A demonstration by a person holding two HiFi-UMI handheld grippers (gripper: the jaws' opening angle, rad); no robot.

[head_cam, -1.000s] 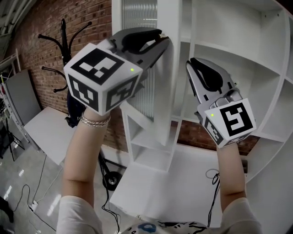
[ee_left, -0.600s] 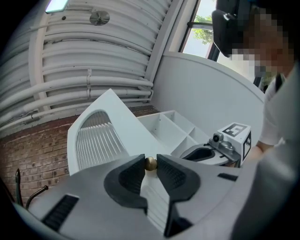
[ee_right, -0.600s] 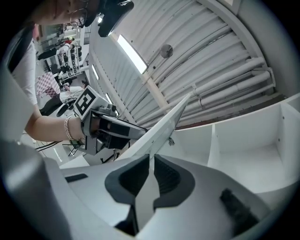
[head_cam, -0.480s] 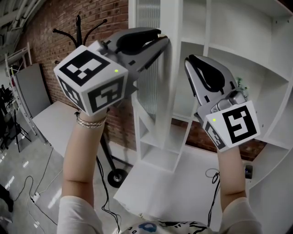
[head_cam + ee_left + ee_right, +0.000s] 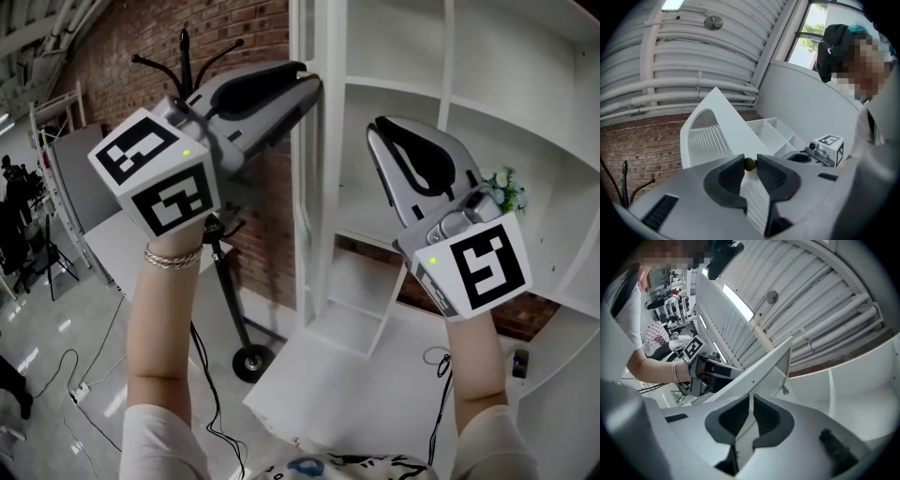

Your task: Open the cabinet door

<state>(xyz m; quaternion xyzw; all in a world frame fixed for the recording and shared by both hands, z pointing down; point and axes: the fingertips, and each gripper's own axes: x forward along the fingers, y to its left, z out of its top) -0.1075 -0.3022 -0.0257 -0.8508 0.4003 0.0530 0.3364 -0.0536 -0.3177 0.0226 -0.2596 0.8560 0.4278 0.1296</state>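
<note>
Head view, upper left: left gripper [image 5: 305,82] raised on a bare forearm, marker cube turned toward the camera, silver bracelet [image 5: 172,256] at the wrist. Jaw tips right at the near edge of the cabinet door [image 5: 322,187].

Left gripper view, lower centre: pads closed narrow on a small round dark-gold knob [image 5: 749,164], one pad on each side, both touching it. Beyond the knob, the door's white frame and arched ribbed-glass panel [image 5: 707,138] running up and to the left.

Door location: centre of head view, from the top edge down to mid-frame. Seen nearly edge-on, swung out from the white shelf cabinet [image 5: 394,89] toward the camera. Open shelves exposed to its right.

Head view, right of centre: right gripper [image 5: 375,131], also raised, tips just beside the door's edge and in front of the shelves. Contact with the door not clear from there.

Right gripper view, lower centre: jaws drawn together to a thin slit, nothing caught between the pads. Door slanting up to the right behind them, small metal fitting [image 5: 785,390] on its face.

Surroundings, head view:
- red brick wall [image 5: 234,37] behind
- black coat stand [image 5: 185,47] at upper left
- small flowering plant [image 5: 504,187] on a shelf near the right edge
- white platform [image 5: 375,403] under the cabinet, lower centre
</note>
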